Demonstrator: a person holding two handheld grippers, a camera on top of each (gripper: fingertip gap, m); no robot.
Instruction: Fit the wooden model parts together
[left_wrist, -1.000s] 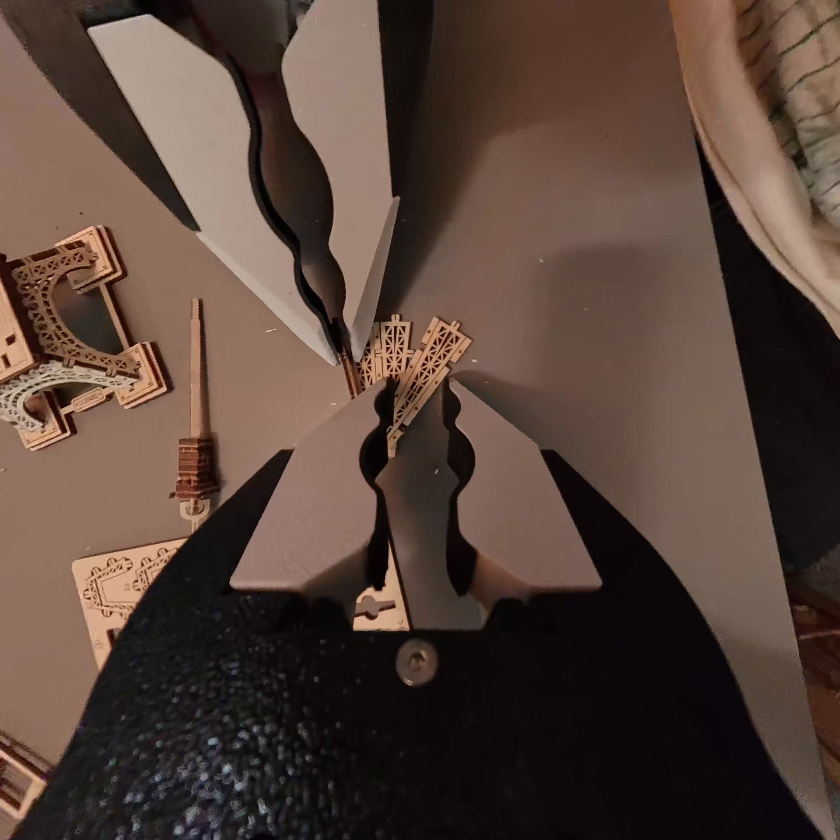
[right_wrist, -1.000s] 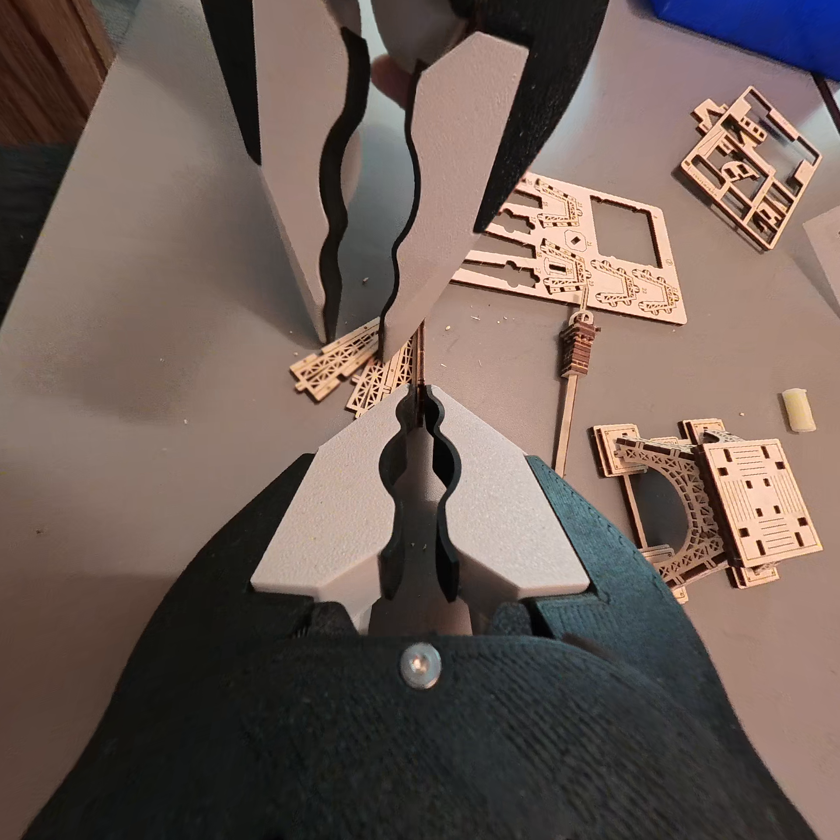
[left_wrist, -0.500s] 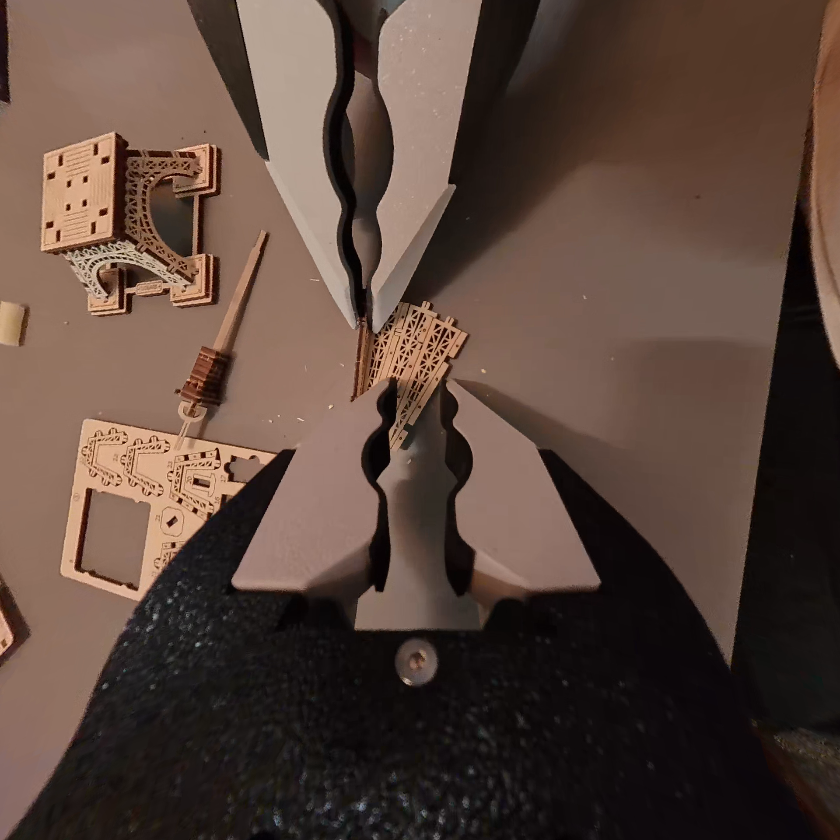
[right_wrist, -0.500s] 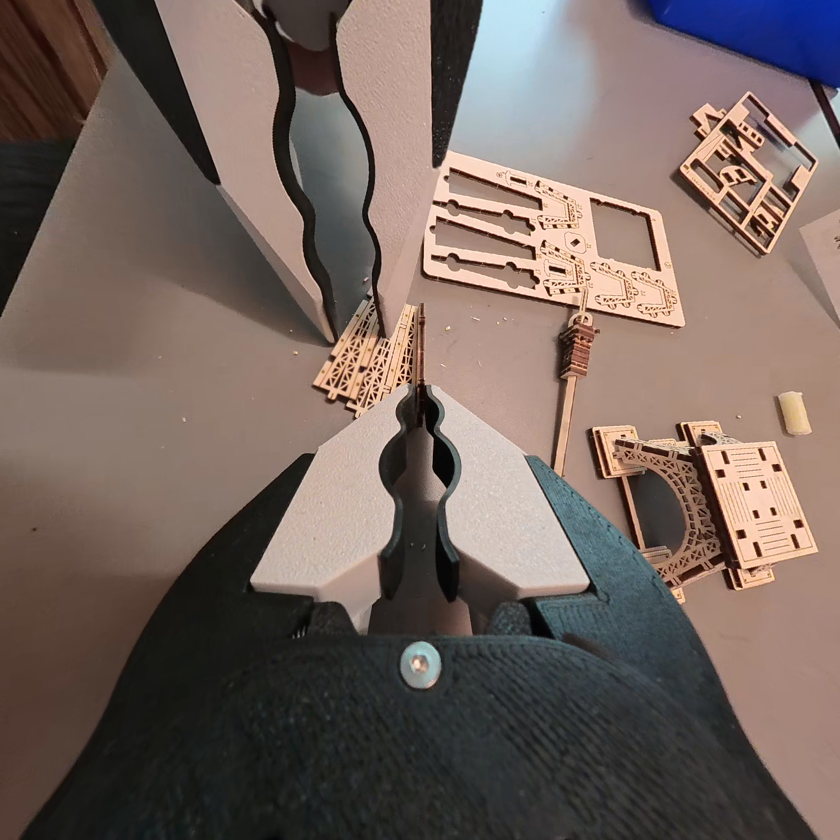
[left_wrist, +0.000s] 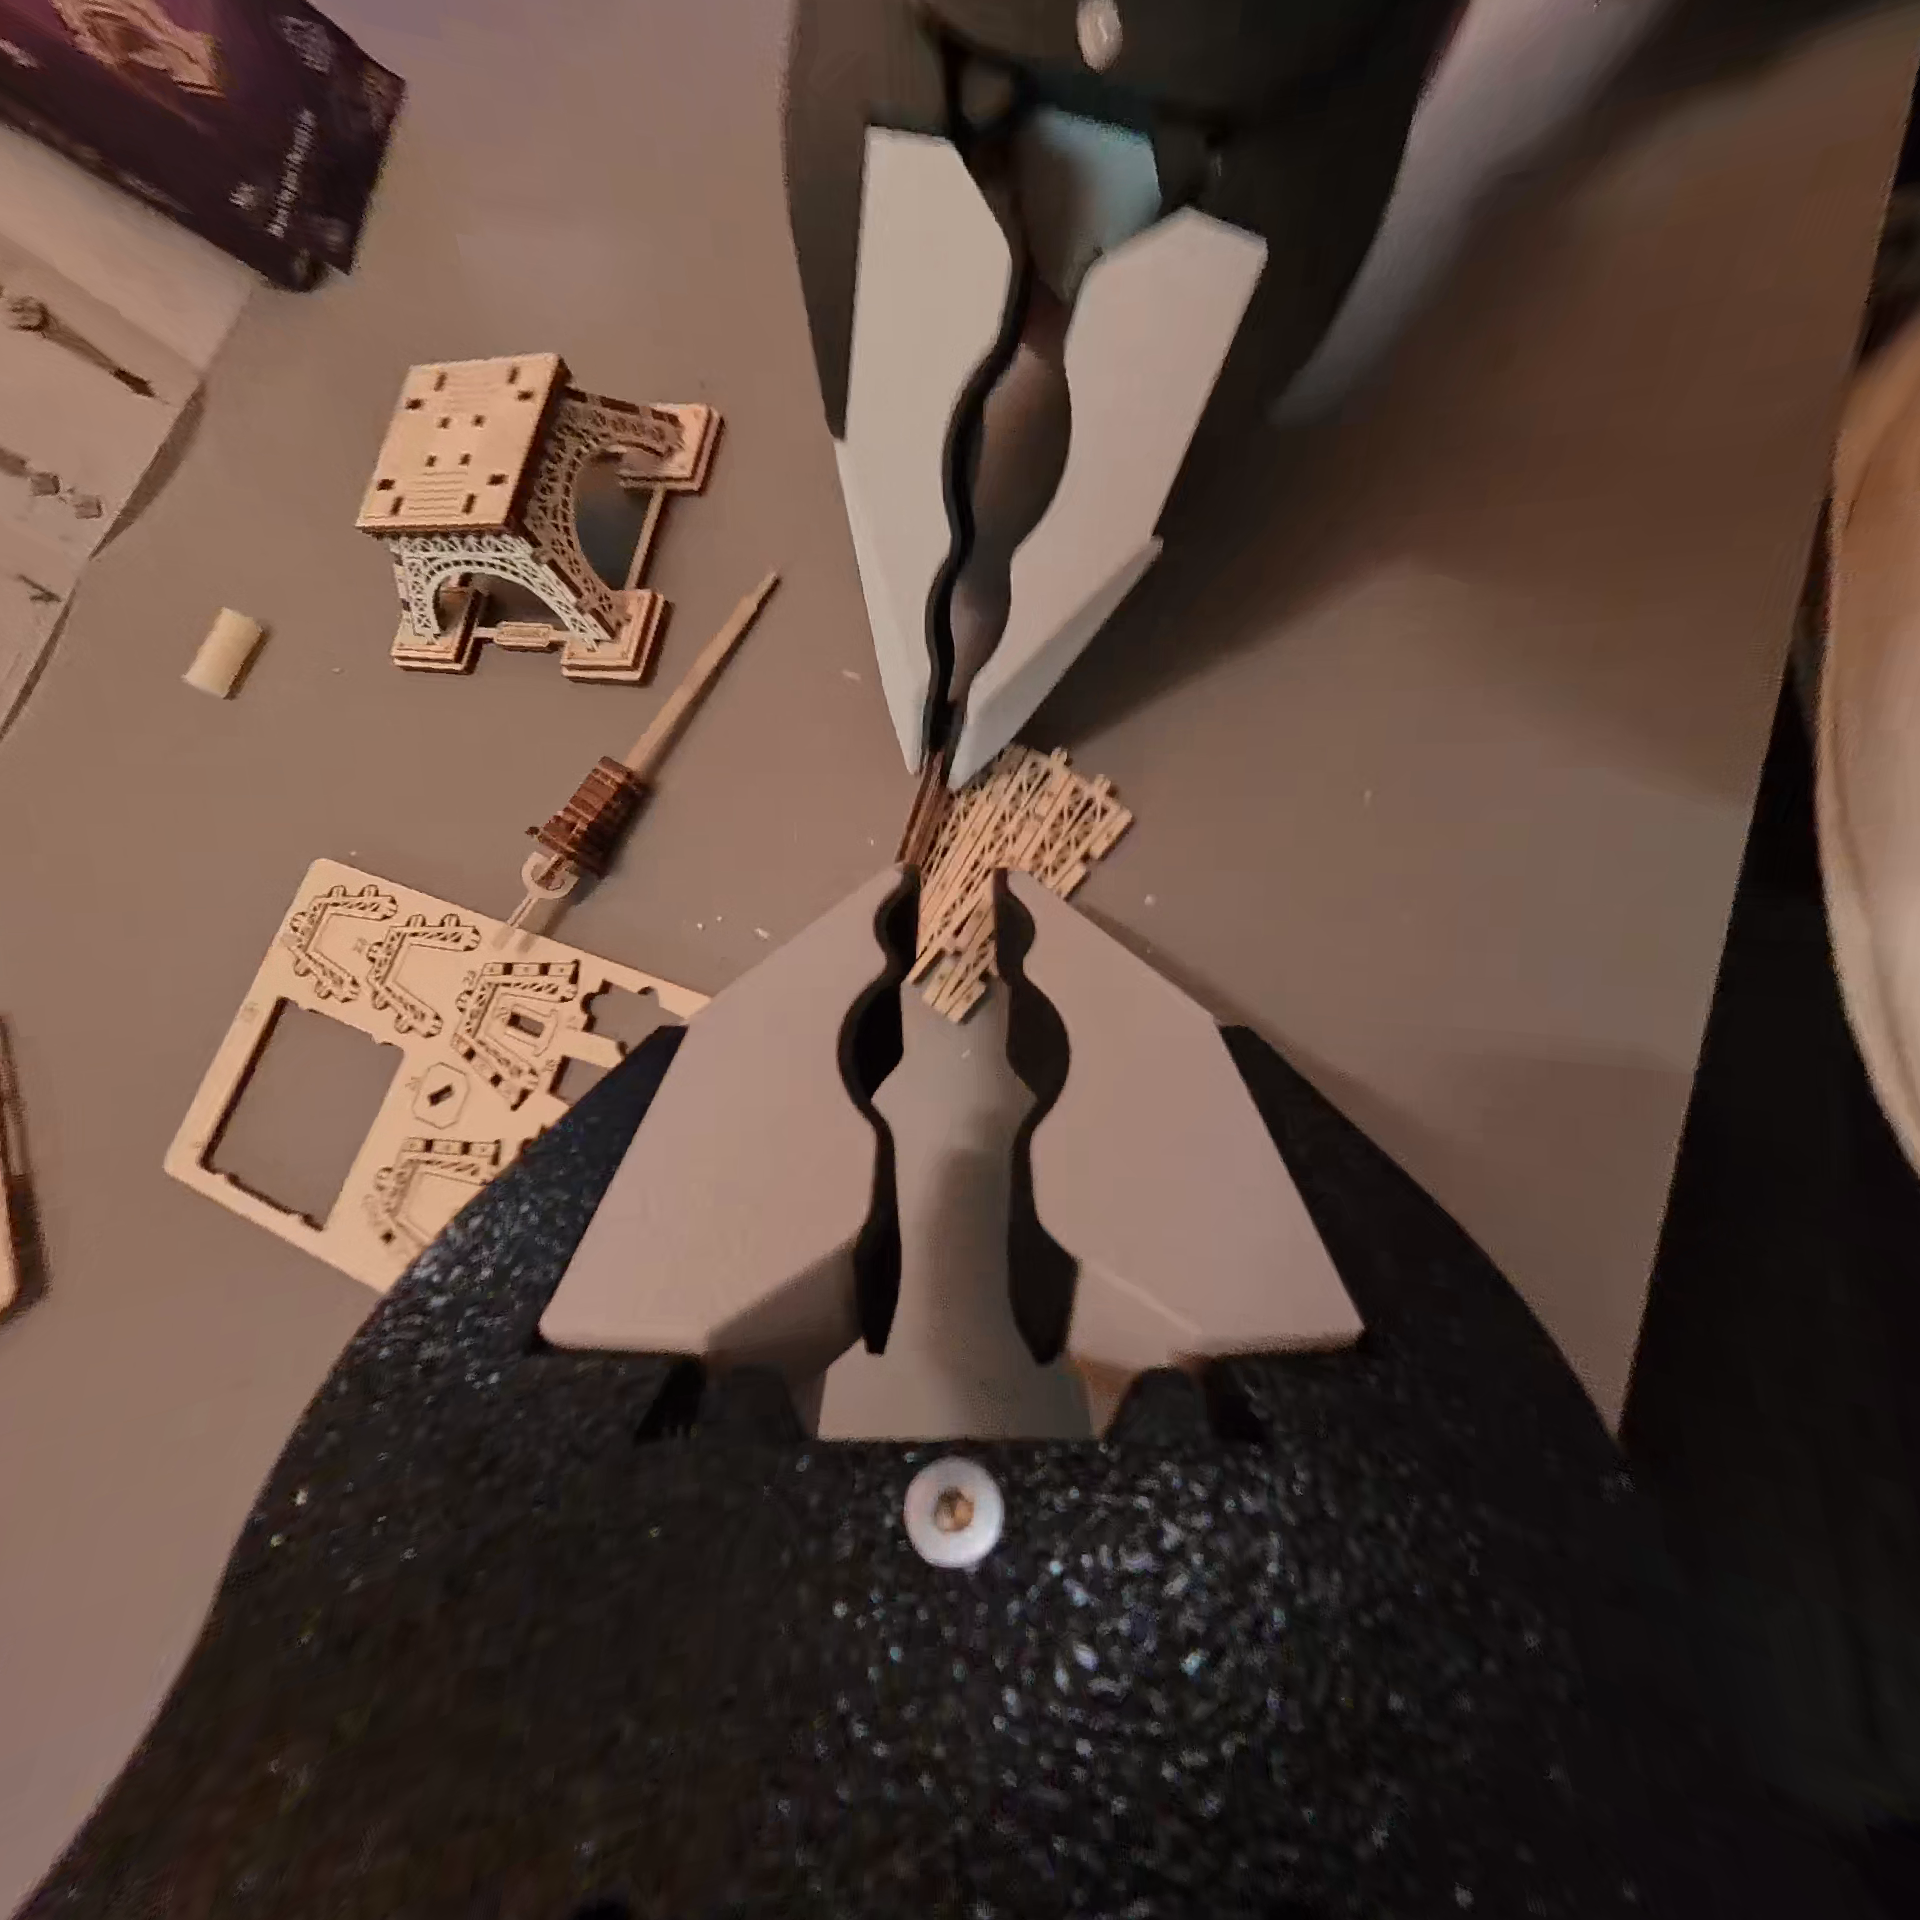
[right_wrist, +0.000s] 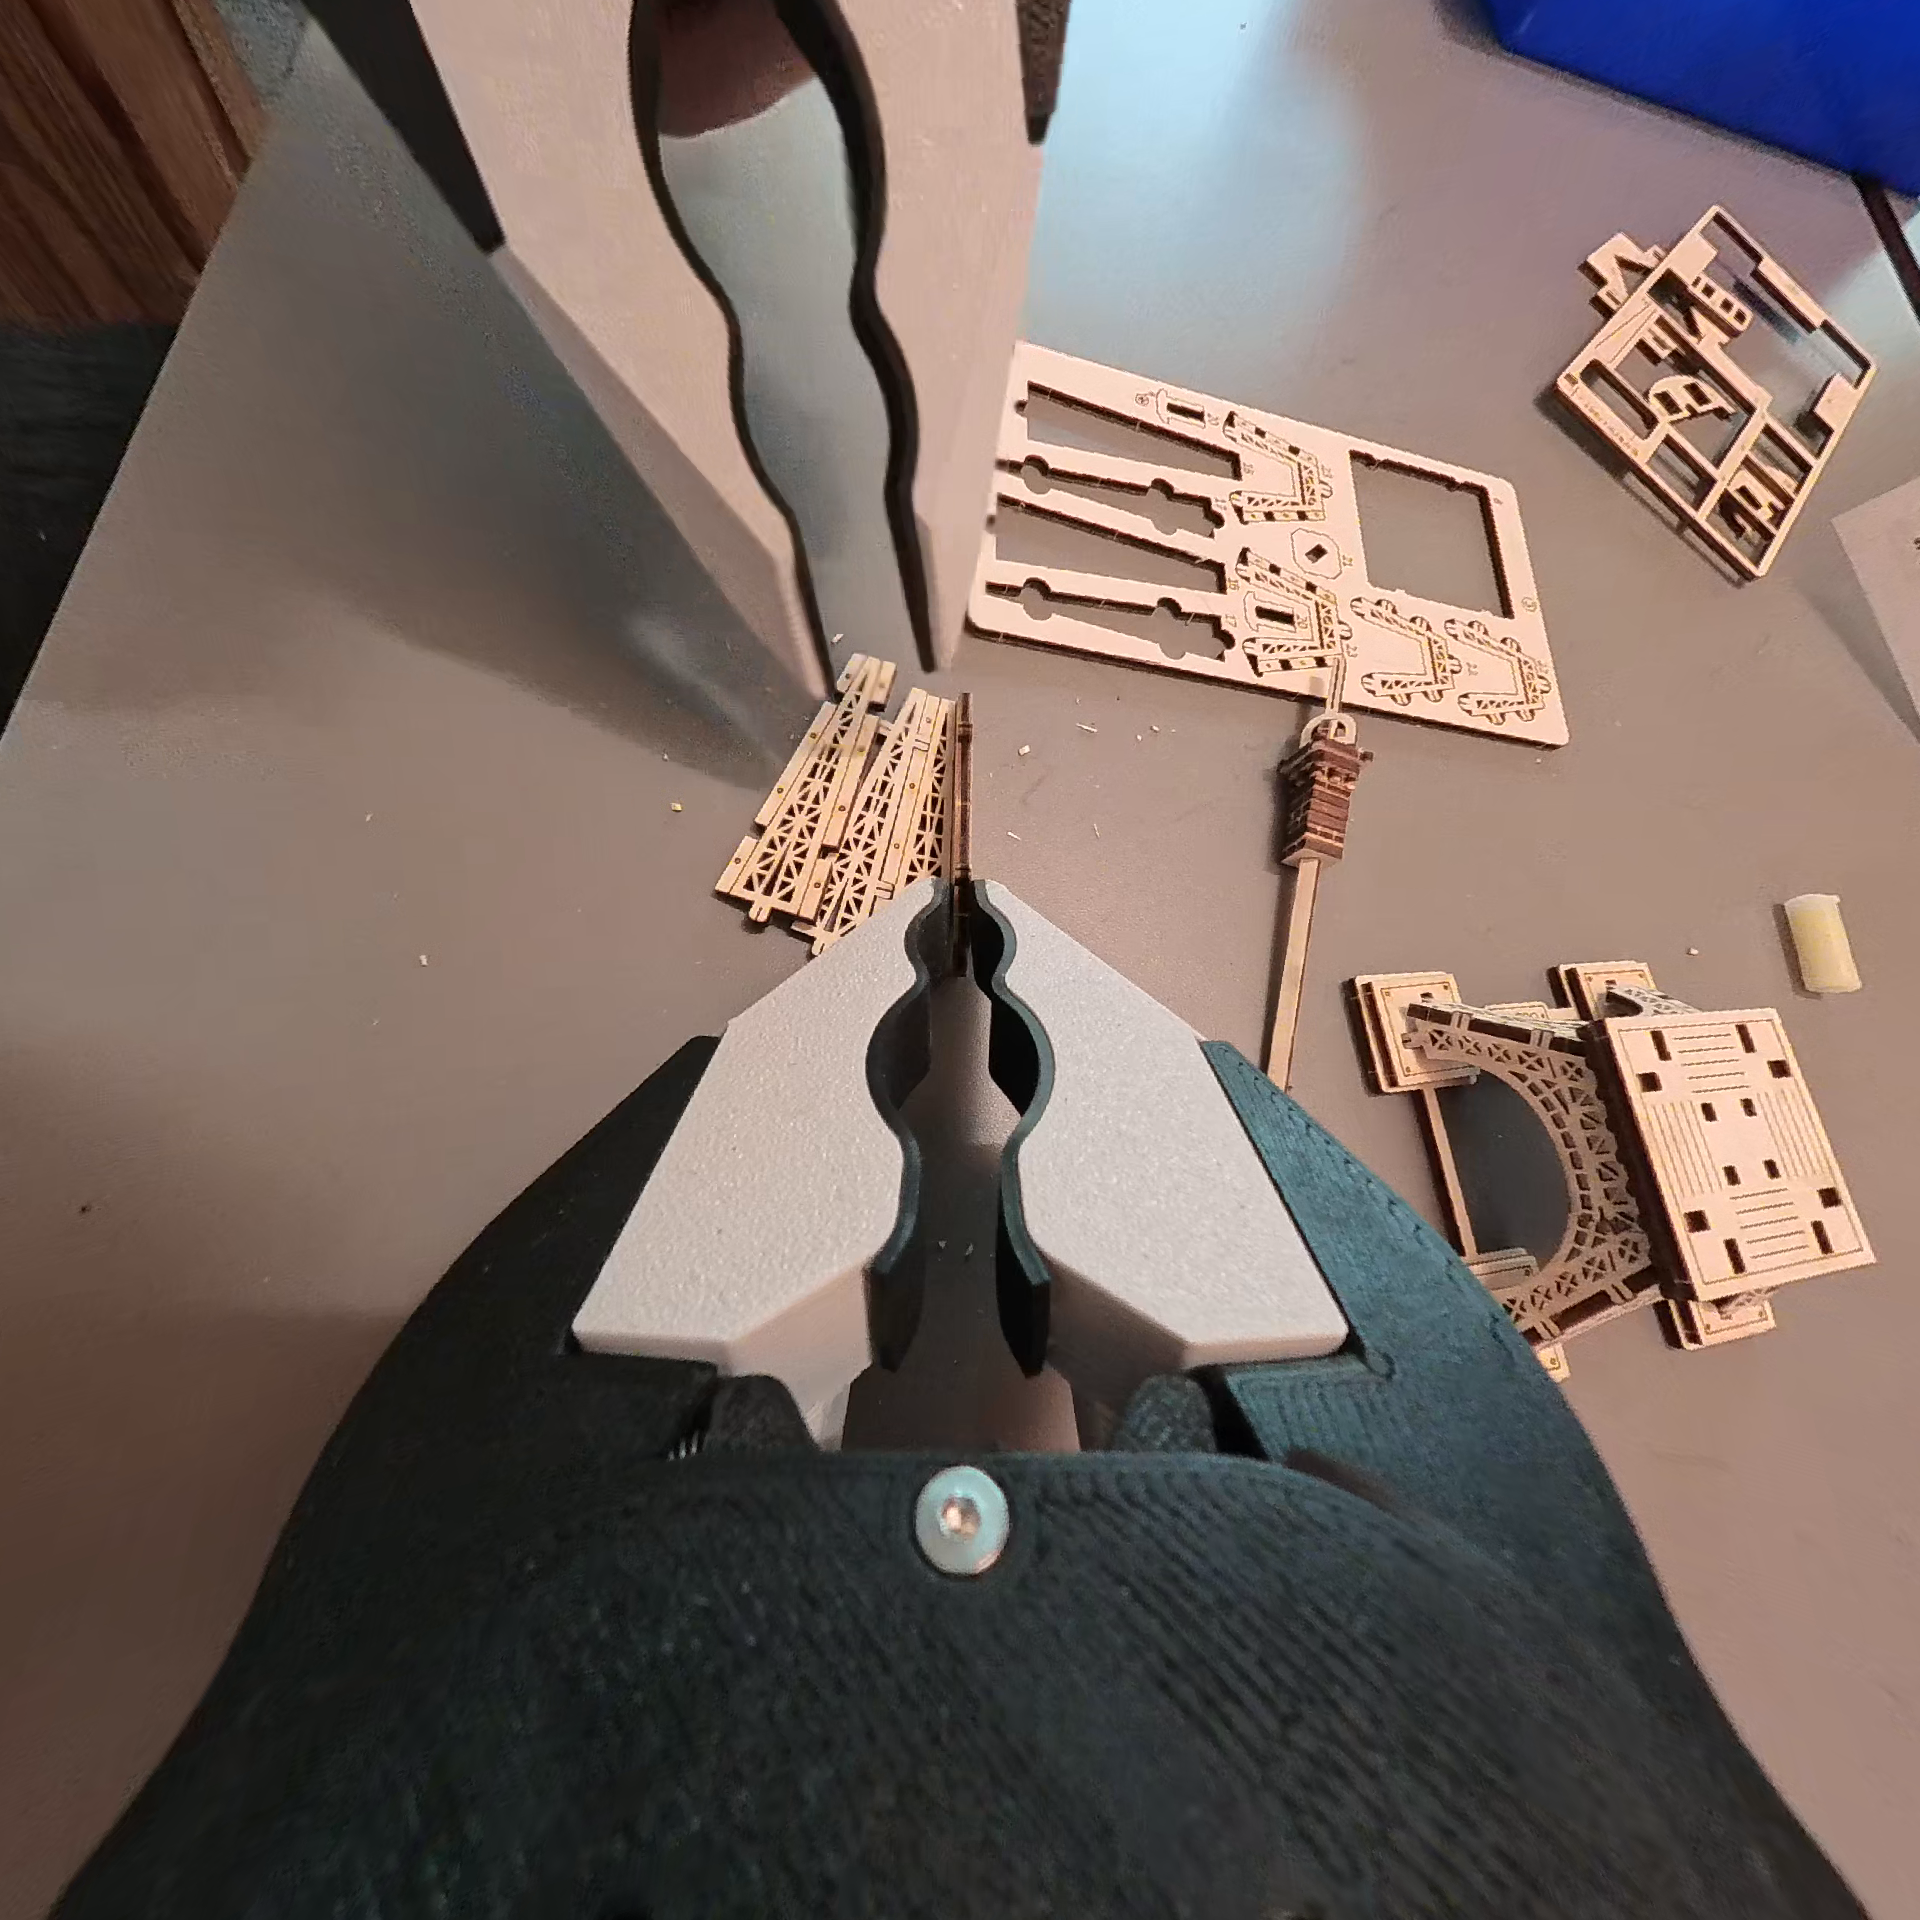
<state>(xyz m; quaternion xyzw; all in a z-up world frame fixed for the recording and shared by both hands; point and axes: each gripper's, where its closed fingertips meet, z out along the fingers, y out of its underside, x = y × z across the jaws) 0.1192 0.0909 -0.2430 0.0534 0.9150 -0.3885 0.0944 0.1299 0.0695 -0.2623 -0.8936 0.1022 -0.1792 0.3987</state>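
The right gripper (right_wrist: 961, 902) is clenched on a thin lattice strip (right_wrist: 964, 800), pinched on edge between its tips at mid-frame in the right wrist view; the strip stands upright and runs away from the tips toward the upper centre. Just left of it, a loose pile of lattice pieces (right_wrist: 831, 821) lies flat on the grey table (right_wrist: 312, 831), close against the held strip, though contact cannot be told.

The left gripper (left_wrist: 948, 888) stands released, its jaws apart by a narrow gap over the near end of that pile, at centre in the left wrist view; whether its tips touch the wood cannot be told. In the right wrist view it comes down from the top of the frame, tips just above the far end of the pile.

Farther out in the right wrist view, a spire piece (right_wrist: 1314, 831) lies right of centre. A punched-out parts sheet (right_wrist: 1195, 540) sits beyond it, a second fret (right_wrist: 1714, 395) at upper right. The arched tower base (right_wrist: 1621, 1153) lies on its side at right, a small pale cylinder (right_wrist: 1820, 943) near it.
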